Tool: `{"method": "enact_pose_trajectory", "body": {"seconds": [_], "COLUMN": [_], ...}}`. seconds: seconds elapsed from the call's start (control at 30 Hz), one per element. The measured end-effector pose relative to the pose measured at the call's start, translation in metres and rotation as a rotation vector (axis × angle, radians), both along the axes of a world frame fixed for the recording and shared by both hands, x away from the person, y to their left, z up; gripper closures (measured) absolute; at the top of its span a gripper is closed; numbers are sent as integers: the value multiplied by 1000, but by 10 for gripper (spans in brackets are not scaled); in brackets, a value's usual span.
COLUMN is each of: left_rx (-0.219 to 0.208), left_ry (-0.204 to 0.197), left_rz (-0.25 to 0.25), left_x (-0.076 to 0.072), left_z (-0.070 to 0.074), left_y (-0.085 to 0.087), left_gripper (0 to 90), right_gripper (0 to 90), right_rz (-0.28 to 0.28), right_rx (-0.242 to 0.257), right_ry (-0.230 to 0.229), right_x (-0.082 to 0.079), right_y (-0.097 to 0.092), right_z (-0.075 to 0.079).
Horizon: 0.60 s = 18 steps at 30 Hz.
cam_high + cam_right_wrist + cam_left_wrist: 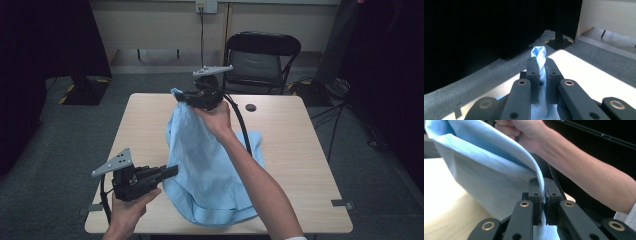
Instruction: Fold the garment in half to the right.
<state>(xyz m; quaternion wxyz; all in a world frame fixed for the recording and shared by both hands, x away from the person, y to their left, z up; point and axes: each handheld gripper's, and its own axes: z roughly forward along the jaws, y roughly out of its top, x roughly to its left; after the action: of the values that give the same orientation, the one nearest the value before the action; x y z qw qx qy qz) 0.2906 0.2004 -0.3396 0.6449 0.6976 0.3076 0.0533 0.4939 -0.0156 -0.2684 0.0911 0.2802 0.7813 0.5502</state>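
The light blue cloth hangs between both grippers, its lower part on the table. The right gripper, at twelve o'clock, and the left gripper, at seven, each clamp an edge. The held edge runs from near-left to far; spreading probably means drawing it taut along that line.

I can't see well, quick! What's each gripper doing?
Left gripper: shut on the light blue cloth.
Right gripper: shut on the same cloth.

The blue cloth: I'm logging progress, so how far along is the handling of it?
Done: both grips are made. The left gripper and right gripper are each shut on an edge of the blue cloth. In hand: the cloth hangs raised between them, its lower part on the table. Left: it is not yet spread flat or folded.
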Motion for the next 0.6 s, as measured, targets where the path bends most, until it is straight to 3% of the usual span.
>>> {"method": "enact_pose_trajectory", "body": {"seconds": [0.13,0.23,0.43,0.6], "left_rx": [-22,-18,-26,-27], "left_ry": [-29,-30,14,31], "left_rz": [3,-3,-8,-6], "left_x": [-1,-1,9,14], "left_z": [12,12,-4,-12], "left_y": [3,-1,-10,-15], "left_gripper": [859,860,859,858], "right_gripper": [845,845,845,845], "right_rz": [6,11,1,-8], "right_rx": [37,55,80,74], "right_ry": [-18,-22,5,13], "right_x": [-3,-4,3,6], "right_y": [2,-1,-13,-21], "right_z": [15,17,-6,-17]}}
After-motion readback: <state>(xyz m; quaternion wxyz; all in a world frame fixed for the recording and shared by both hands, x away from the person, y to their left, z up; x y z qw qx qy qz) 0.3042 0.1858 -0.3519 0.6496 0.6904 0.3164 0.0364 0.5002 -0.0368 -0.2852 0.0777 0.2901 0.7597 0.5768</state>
